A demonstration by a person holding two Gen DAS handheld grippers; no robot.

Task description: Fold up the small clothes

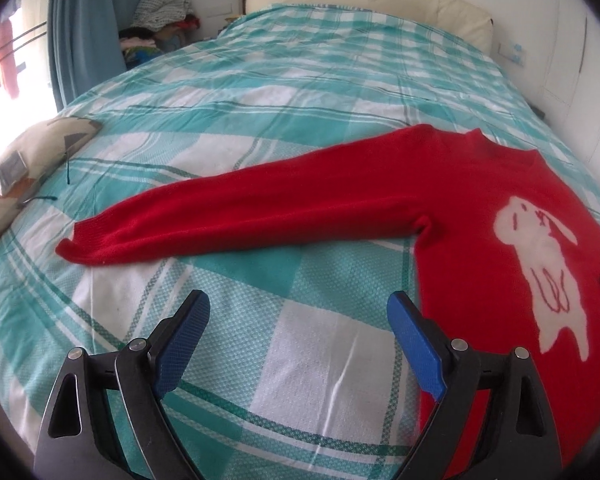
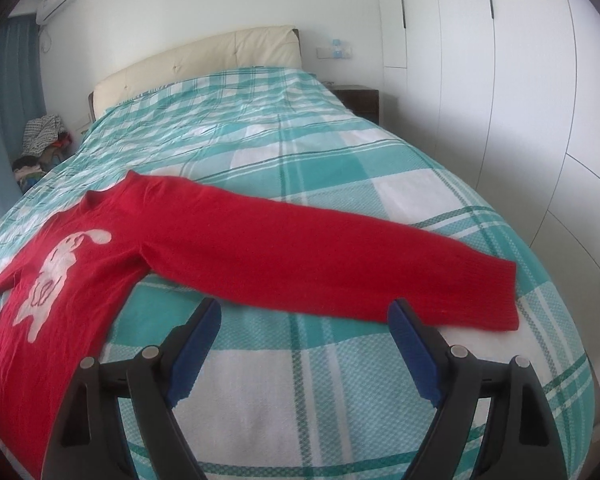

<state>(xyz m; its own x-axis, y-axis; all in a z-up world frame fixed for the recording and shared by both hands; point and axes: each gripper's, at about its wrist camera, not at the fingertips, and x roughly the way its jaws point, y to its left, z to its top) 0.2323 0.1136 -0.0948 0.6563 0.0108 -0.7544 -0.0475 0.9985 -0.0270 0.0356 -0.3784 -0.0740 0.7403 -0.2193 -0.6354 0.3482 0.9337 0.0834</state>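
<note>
A small red knitted sweater (image 1: 480, 216) with a white rabbit figure (image 1: 540, 264) on its chest lies flat, face up, on the bed's teal-and-white checked cover (image 1: 260, 120), both long sleeves spread straight out to the sides. The left hand-held gripper (image 1: 298, 304) hangs above the cover near the left sleeve (image 1: 240, 216), blue-padded jaws spread wide and holding nothing. The right hand-held gripper (image 2: 304, 310) is likewise released, its fingertips at the near edge of the right sleeve (image 2: 340, 256).

Checked bed (image 2: 340, 152), cream headboard (image 2: 204, 56) (white wardrobe (image 2: 500, 60) beside)
</note>
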